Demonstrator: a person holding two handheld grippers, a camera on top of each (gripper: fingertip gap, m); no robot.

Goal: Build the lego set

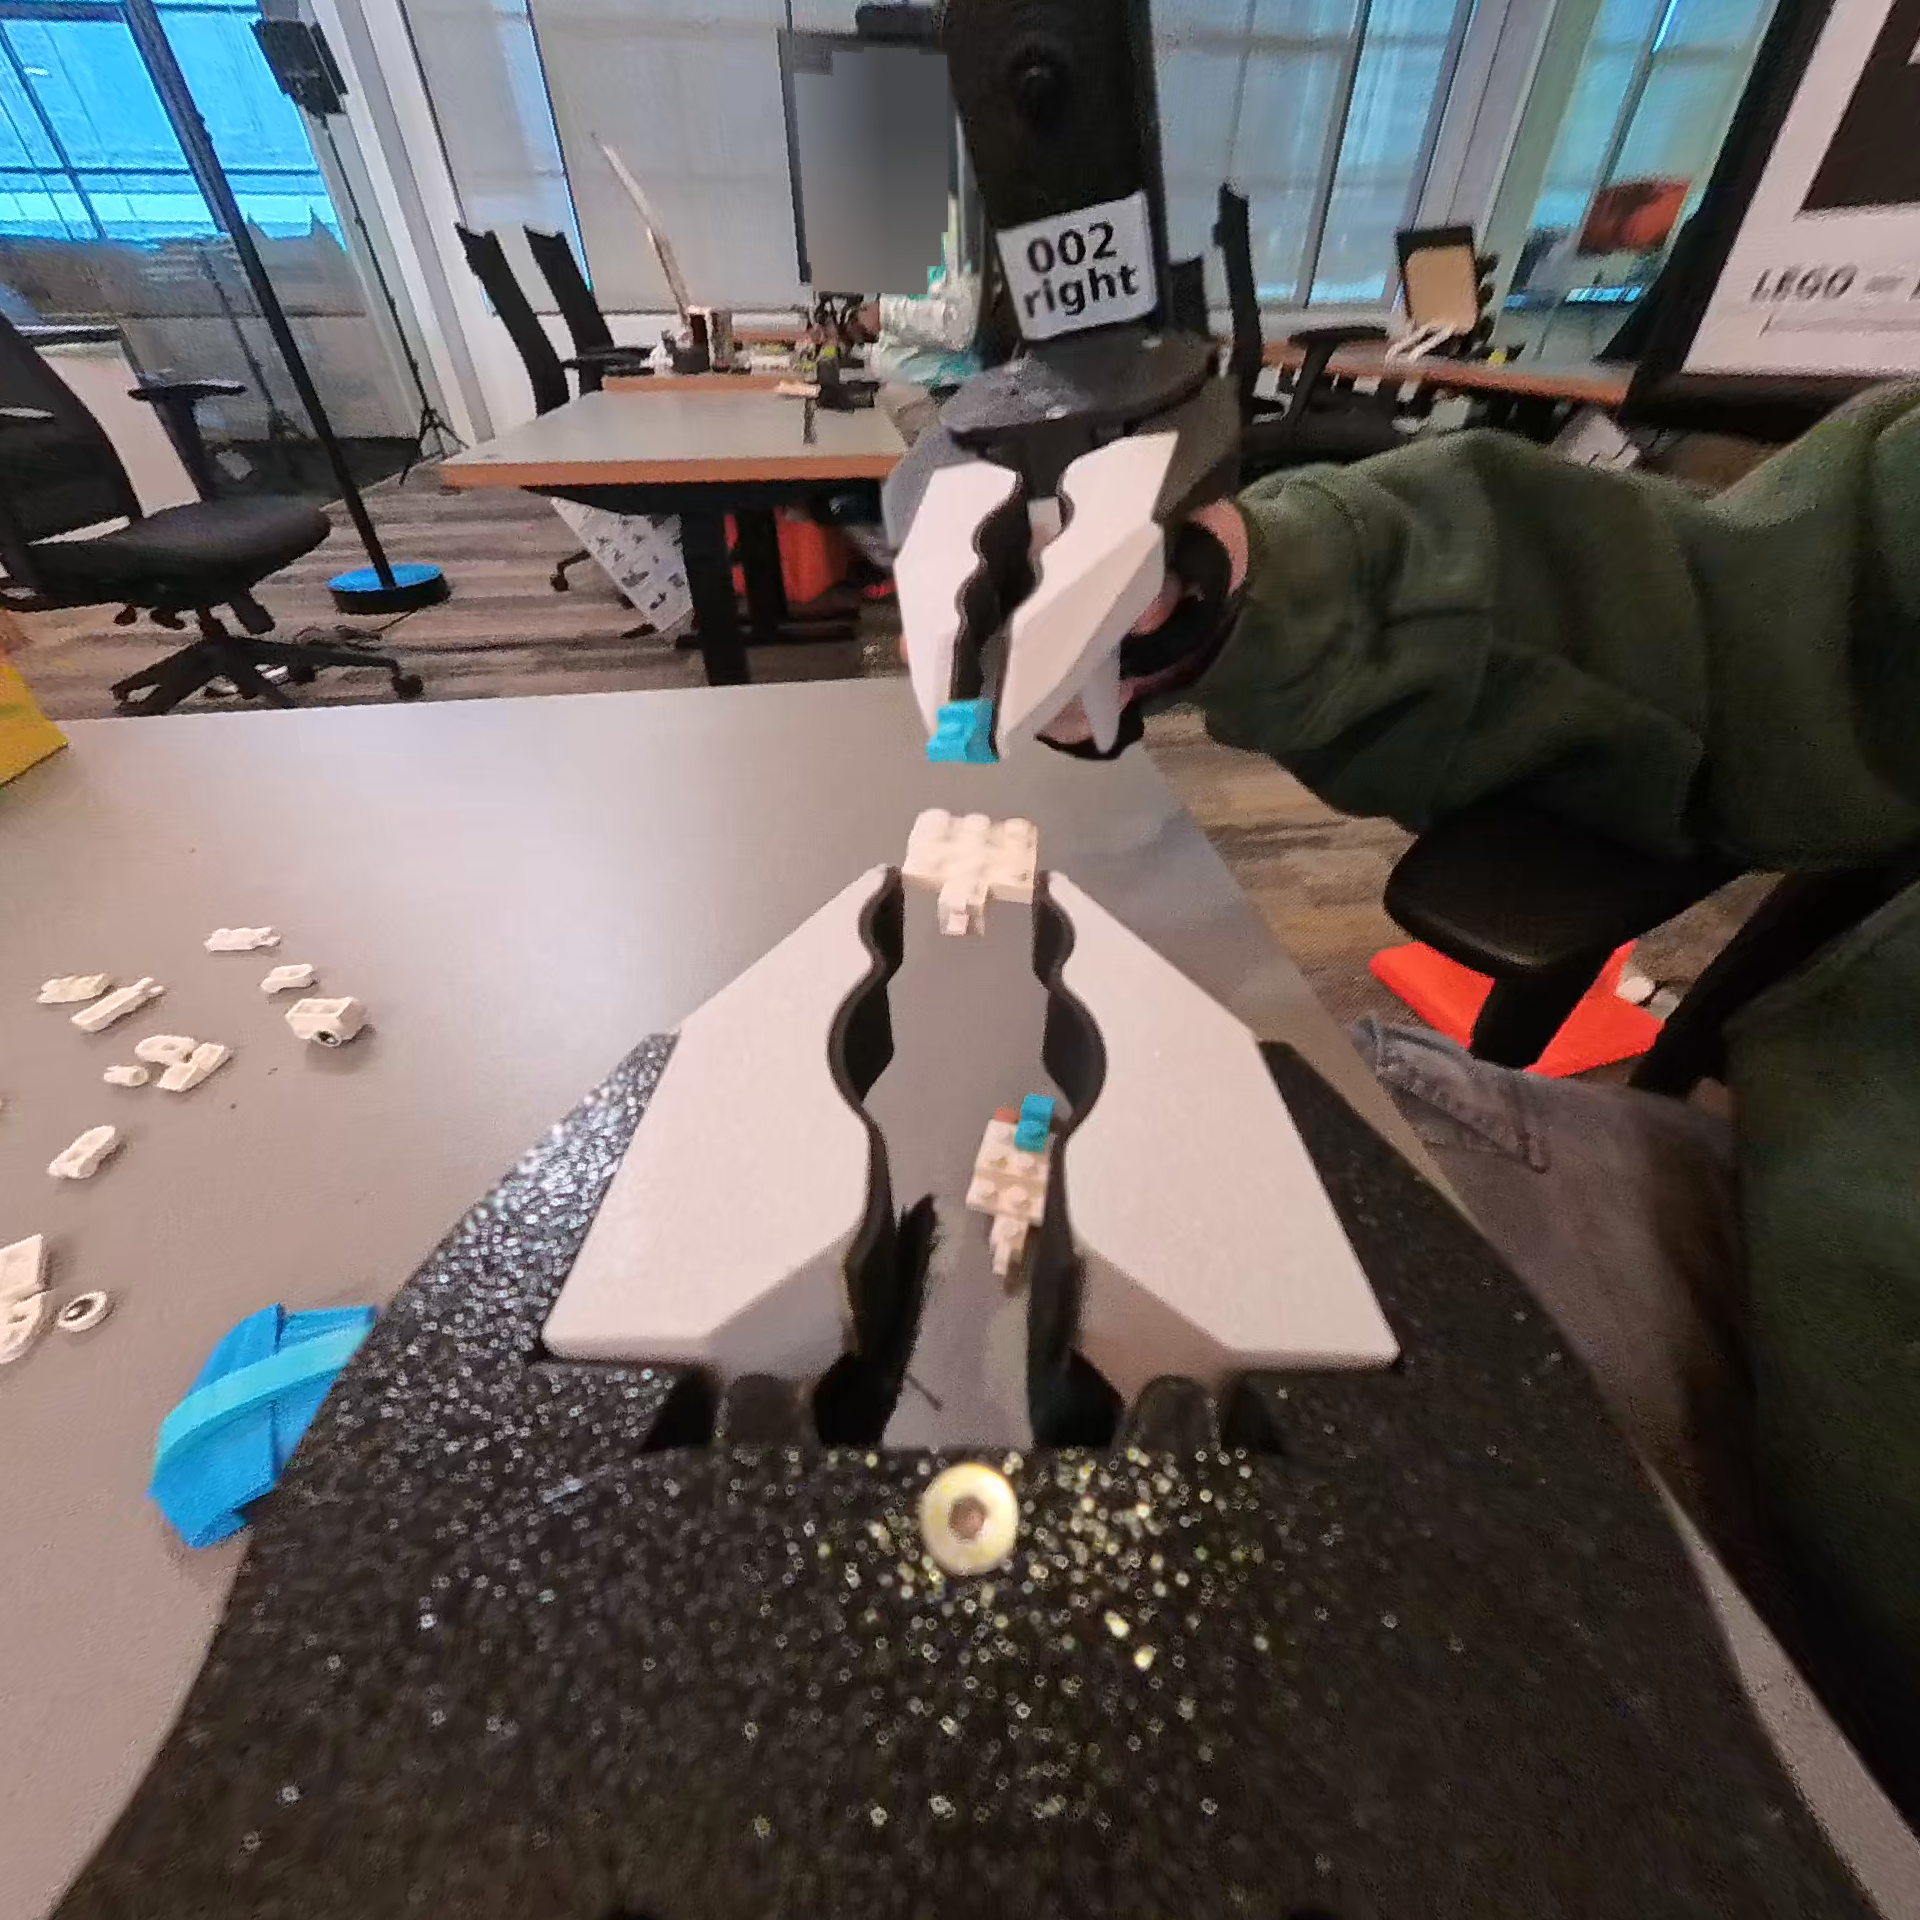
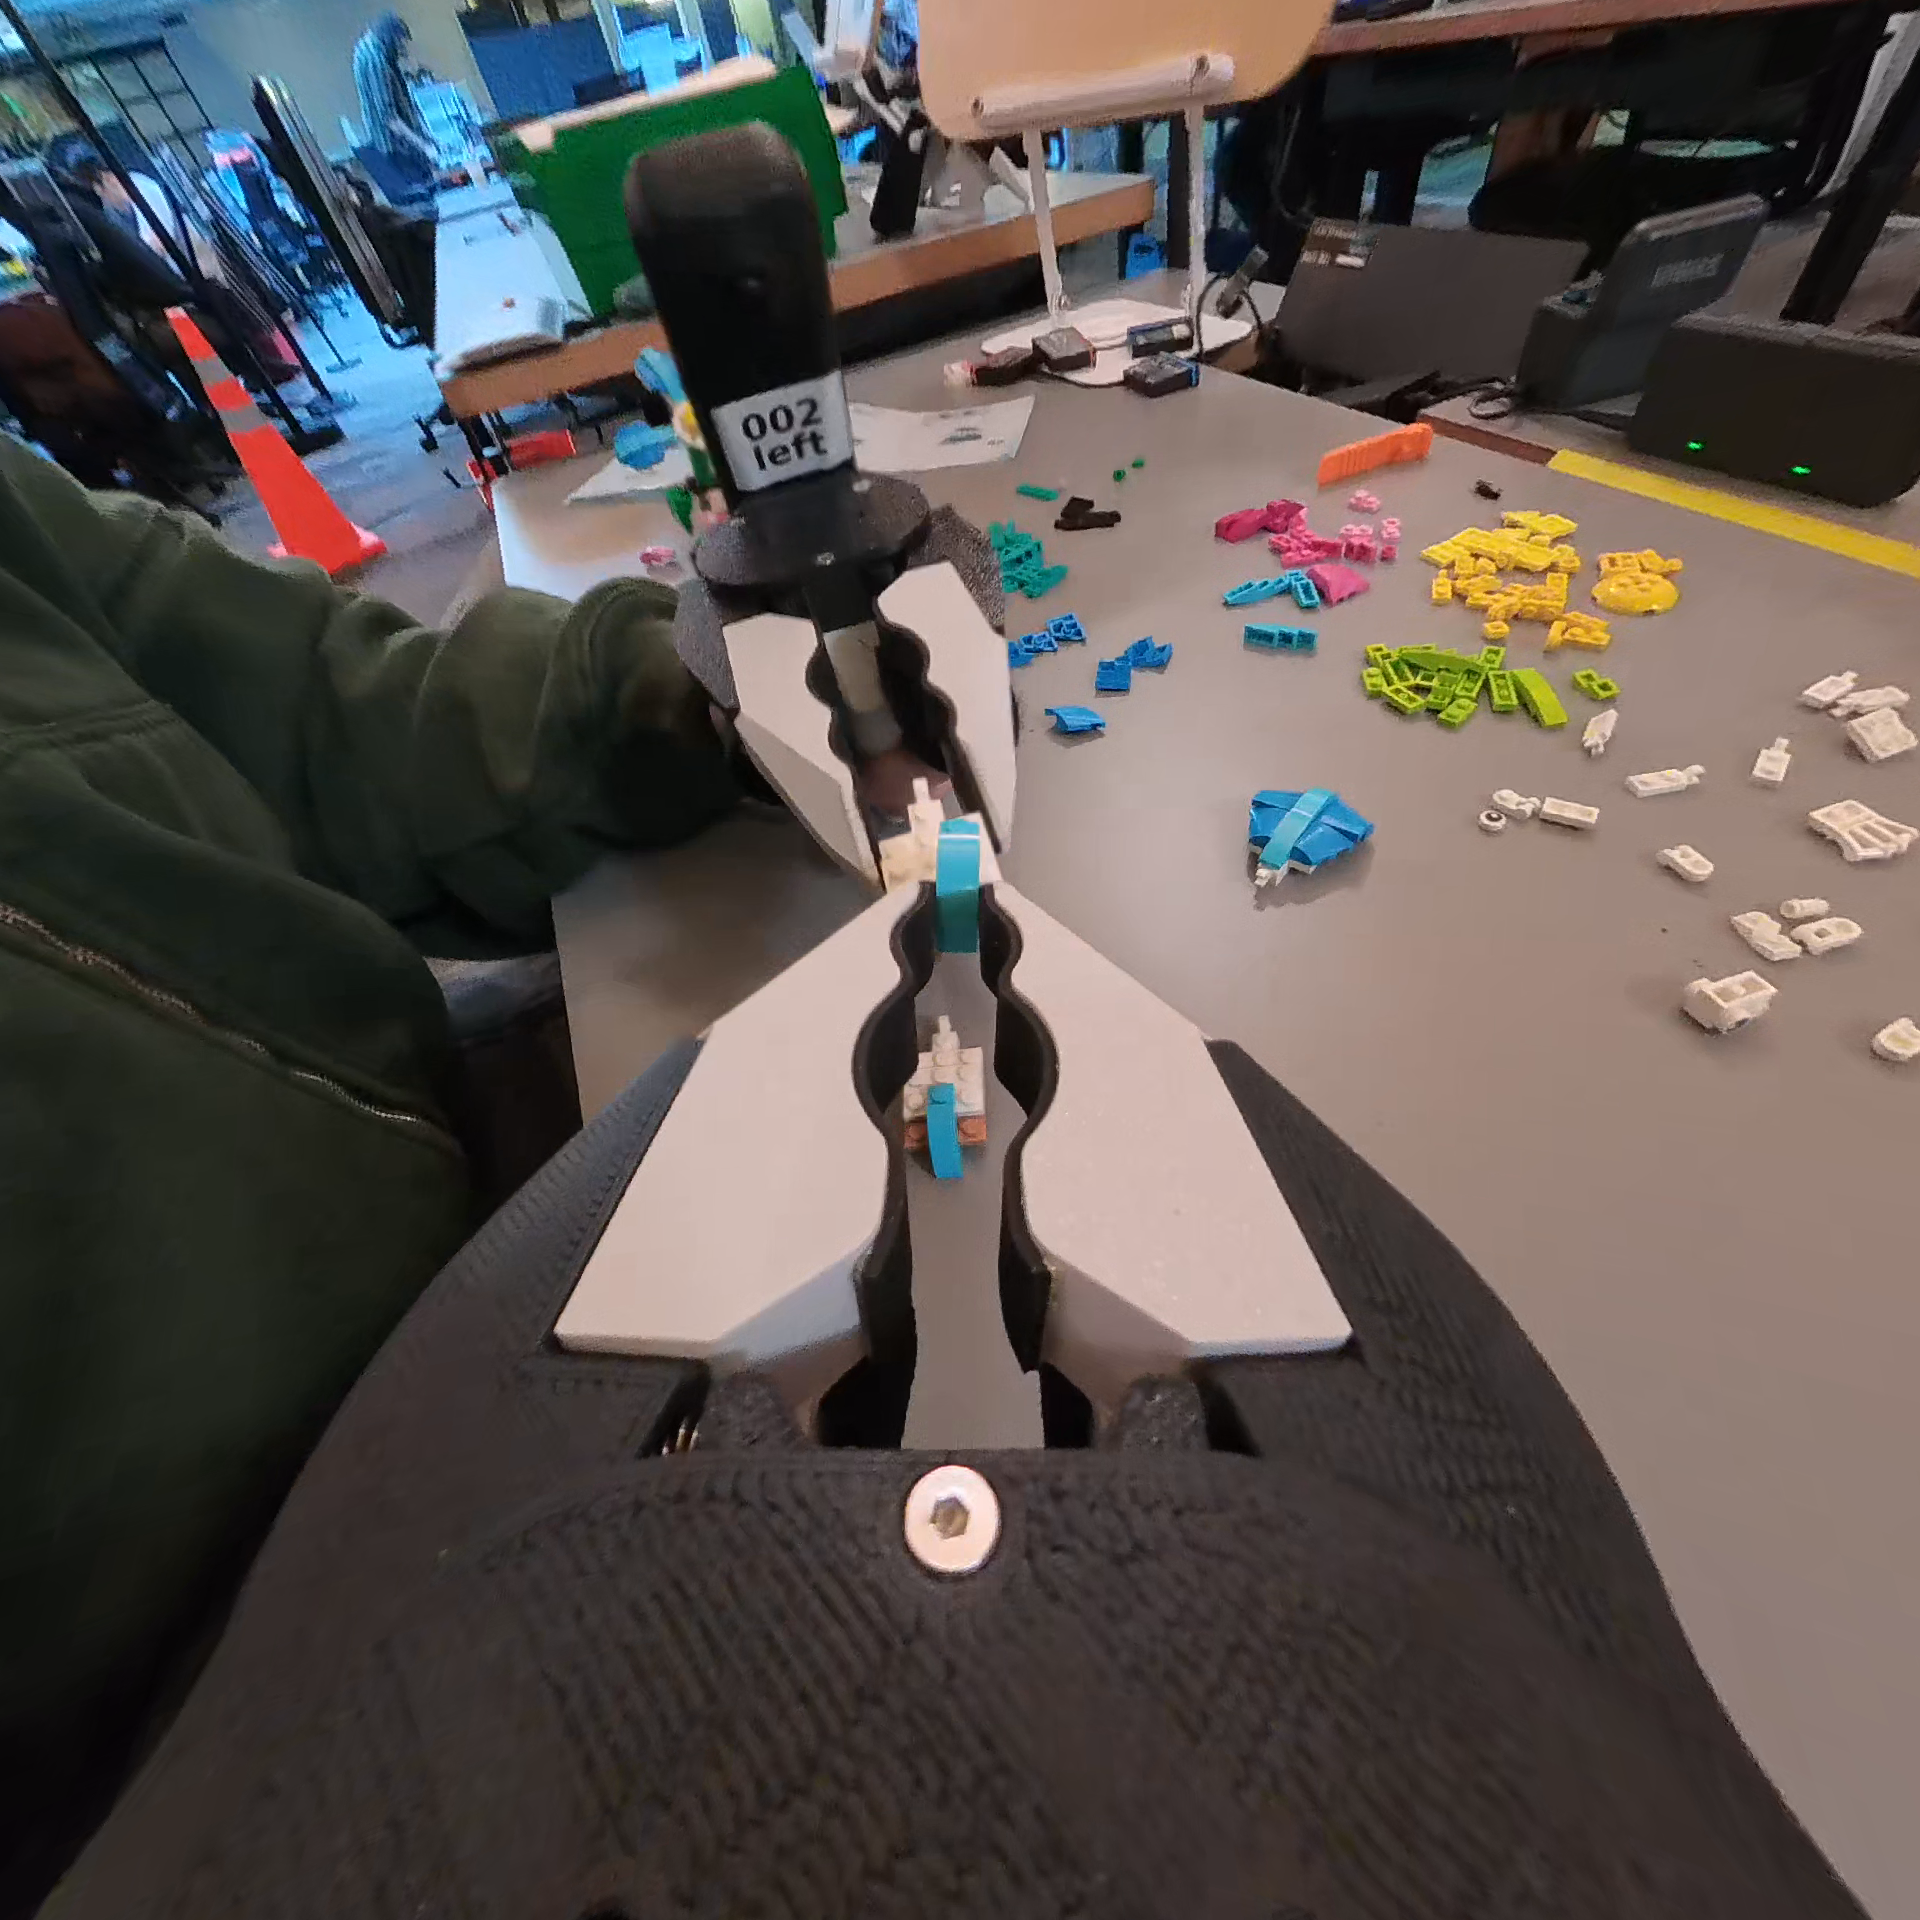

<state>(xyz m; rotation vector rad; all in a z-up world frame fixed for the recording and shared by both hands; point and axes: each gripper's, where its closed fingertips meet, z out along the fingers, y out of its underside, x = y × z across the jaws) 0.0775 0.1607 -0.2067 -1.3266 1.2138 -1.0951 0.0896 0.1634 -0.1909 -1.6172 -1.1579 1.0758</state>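
Both grippers sit right up close here. Left gripper [image 1: 966,883] has its tips pinched on a little white studded brick assembly [image 1: 971,854], held just above the grey table [image 1: 468,883]. Right gripper [image 2: 956,904] is nearly closed on a small turquoise curved piece [image 2: 957,883], pads pressing its sides, hanging just over the white assembly without touching it as far as I can tell. Looks like a lining-up moment between the two parts. Loose white pieces [image 1: 187,1039] and a blue winged build [image 2: 1304,826] lie nearby.

An open-plan office: desks [image 1: 675,436], swivel chairs [image 1: 197,551], tall windows [image 1: 125,125].
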